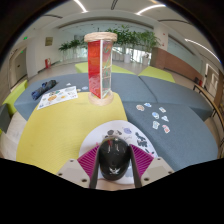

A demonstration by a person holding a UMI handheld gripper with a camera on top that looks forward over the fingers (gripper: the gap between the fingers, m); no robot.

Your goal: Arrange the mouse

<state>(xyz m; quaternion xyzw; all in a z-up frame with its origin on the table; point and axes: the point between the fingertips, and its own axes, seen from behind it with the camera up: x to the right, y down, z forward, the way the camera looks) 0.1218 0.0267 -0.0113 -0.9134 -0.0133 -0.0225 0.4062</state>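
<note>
A black computer mouse (113, 155) with a small white mark on its back sits between my two fingers. My gripper (113, 160) is shut on it, the magenta pads (88, 160) pressing its left and right sides. The mouse is over a round white mat (128, 132) with small dark prints, which lies on the near part of a yellow and grey table (60, 125). I cannot tell whether the mouse rests on the mat or is held just above it.
A tall clear tower with an orange-red core and a white top (99, 65) stands beyond the fingers, mid-table. Printed sheets (57, 96) and a dark object (43, 89) lie at the far left. Several small white cards (156, 114) lie to the right. Plants stand behind.
</note>
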